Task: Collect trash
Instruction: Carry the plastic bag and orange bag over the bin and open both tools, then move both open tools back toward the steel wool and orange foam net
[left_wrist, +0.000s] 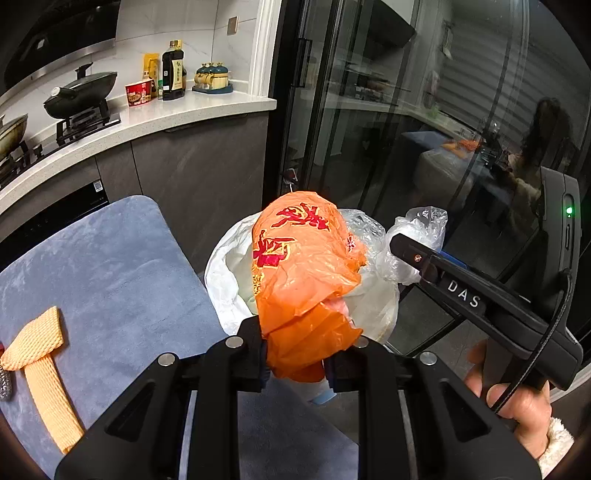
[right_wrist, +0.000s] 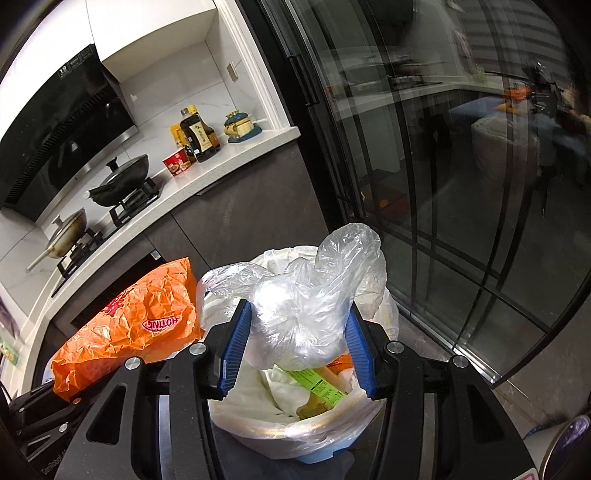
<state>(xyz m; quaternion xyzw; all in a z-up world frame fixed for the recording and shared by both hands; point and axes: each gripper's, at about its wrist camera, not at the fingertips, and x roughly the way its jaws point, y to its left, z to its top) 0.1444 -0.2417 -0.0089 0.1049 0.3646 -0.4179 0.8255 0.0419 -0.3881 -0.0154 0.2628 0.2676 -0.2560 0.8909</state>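
My left gripper (left_wrist: 295, 354) is shut on a crumpled orange plastic bag (left_wrist: 306, 277) with red print, held over the near rim of a white-lined trash bin (left_wrist: 225, 273). The same orange bag (right_wrist: 133, 321) shows at the left of the right wrist view. My right gripper (right_wrist: 295, 343) is shut on a bunched clear plastic bag (right_wrist: 303, 302), its blue pads (right_wrist: 234, 350) pressing both sides, directly above the open trash bin (right_wrist: 306, 424). In the left wrist view the right gripper (left_wrist: 402, 243) reaches in from the right with the clear bag (left_wrist: 417, 240). Inside the bin lie a green wrapper (right_wrist: 317, 384) and white waste.
A blue-grey padded surface (left_wrist: 110, 280) with orange mesh foam (left_wrist: 40, 354) lies left of the bin. Behind stand dark cabinets, a white counter (left_wrist: 192, 107) with pans, a sauce bottle and a noodle cup. A glass sliding door (left_wrist: 424, 129) runs along the right. A hand (left_wrist: 517, 398) holds the right gripper.
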